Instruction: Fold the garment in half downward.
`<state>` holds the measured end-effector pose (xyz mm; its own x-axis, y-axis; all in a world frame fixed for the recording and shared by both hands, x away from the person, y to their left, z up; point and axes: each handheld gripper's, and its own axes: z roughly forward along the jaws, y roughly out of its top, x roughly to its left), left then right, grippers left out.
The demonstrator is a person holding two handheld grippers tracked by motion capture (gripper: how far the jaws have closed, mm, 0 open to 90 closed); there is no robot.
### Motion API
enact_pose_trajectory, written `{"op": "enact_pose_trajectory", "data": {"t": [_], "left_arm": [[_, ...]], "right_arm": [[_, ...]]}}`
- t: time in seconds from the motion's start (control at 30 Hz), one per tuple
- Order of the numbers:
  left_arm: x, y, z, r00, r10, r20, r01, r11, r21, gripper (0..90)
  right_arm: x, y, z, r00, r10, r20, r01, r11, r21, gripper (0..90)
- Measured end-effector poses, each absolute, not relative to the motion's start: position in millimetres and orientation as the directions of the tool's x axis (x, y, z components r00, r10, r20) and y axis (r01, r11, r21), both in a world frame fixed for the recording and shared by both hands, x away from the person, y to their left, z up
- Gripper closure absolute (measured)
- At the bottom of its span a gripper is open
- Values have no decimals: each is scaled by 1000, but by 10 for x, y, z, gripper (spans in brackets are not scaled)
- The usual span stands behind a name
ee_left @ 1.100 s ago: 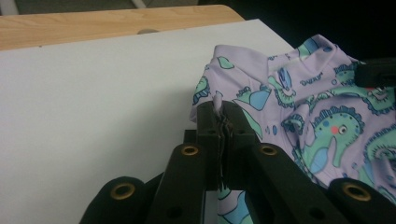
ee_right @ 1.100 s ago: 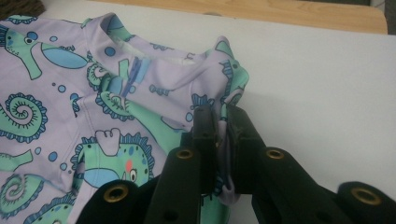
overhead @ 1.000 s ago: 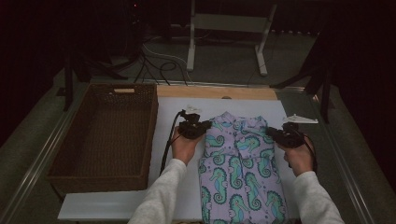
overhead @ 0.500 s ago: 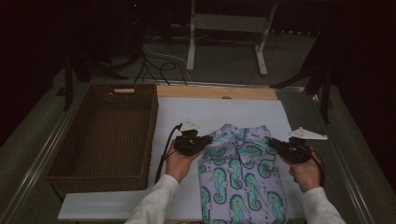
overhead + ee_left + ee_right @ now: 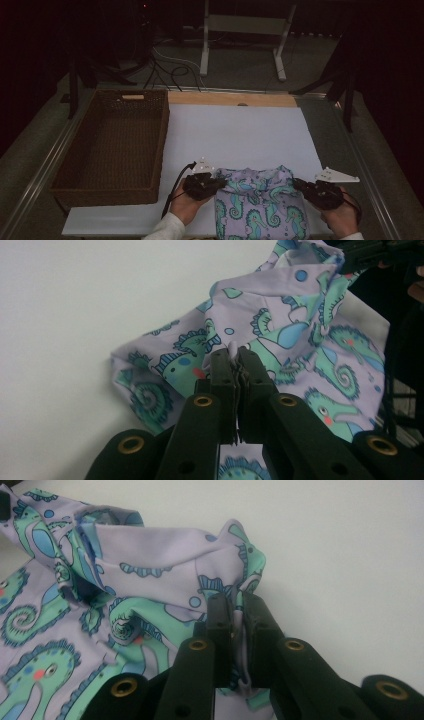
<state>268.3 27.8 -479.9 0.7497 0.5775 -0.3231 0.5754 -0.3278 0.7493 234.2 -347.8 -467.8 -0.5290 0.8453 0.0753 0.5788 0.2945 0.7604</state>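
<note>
A lilac garment printed with green and blue seahorses lies on the white table sheet at the near edge, between the person's two hands. The left gripper is clamped on the garment's left upper corner; in the left gripper view its black jaws stand pressed together with a small tuft of lilac cloth pinched at their tips. The right gripper is clamped on the opposite corner, and in the right gripper view a fold of the fabric runs between its jaws. The top of the garment is bunched and doubled over, its upper edge raised a little between the two grips; the dim high view makes it hard to tell whether it is a shirt. A brown wicker basket stands to the left of the sheet, well apart from the garment.
</note>
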Motion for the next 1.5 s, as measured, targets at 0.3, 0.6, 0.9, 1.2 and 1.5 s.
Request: {"op": "enact_pose_trajectory", "data": {"t": [0.3, 0.6, 0.9, 1.2, 1.5], "left_arm": [[2439, 317, -4729, 780, 529, -335, 556, -339, 759, 879], [2208, 263, -4916, 801, 470, -371, 575, -433, 694, 851], [2502, 263, -4866, 776, 513, -365, 583, -364, 727, 330], [2888, 255, -4947, 722, 595, -353, 612, -312, 726, 214], [3105, 274, -5079, 670, 644, -370, 657, -280, 700, 246]], "right_arm": [[2095, -3555, -4673, -548, 829, 107, 584, 288, 759, 839], [1796, -3610, -4867, -598, 786, 159, 629, 337, 700, 817], [2000, -3726, -4775, -526, 827, 198, 627, 219, 748, 381], [2324, -3780, -4737, -468, 847, 250, 618, 112, 778, 322], [2555, -3760, -4935, -442, 874, 199, 663, 169, 729, 366]]}}
